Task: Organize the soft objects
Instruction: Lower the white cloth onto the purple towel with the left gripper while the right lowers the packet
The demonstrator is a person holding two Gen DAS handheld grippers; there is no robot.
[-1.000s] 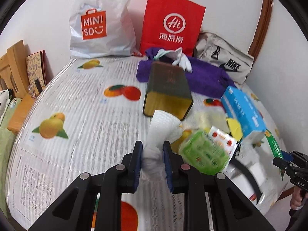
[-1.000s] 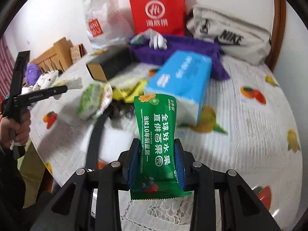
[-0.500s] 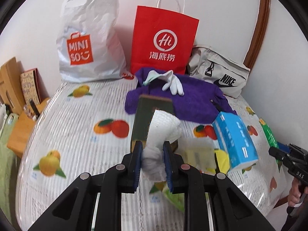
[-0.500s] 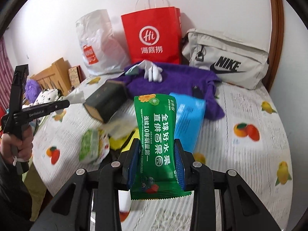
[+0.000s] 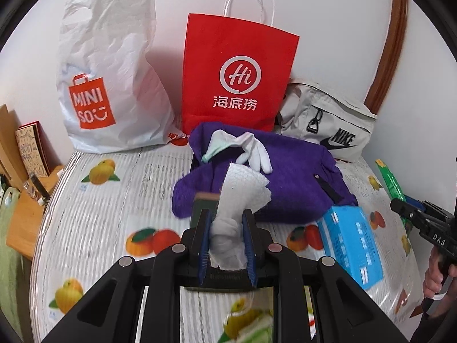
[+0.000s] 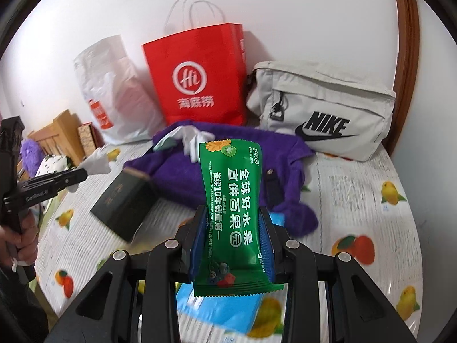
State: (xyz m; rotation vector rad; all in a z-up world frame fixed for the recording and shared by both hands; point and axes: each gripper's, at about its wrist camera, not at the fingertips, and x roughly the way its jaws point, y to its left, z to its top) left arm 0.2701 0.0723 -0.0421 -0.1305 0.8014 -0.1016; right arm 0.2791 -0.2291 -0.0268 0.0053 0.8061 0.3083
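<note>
My left gripper is shut on a crumpled white paper towel and holds it above the table. My right gripper is shut on a green snack packet, held upright above the table. A purple sweater lies at the back with a white glove and a pale sock on top; the sweater also shows in the right wrist view. The right gripper with the packet shows at the right edge of the left wrist view.
A white Miniso bag, a red paper bag and a grey Nike bag stand against the wall. A dark box and a blue tissue pack lie on the fruit-print tablecloth. Wooden furniture is at left.
Both grippers have risen and tilted up toward the back of the table, each keeping its hold. The bags and sweater now fill more of both views.
</note>
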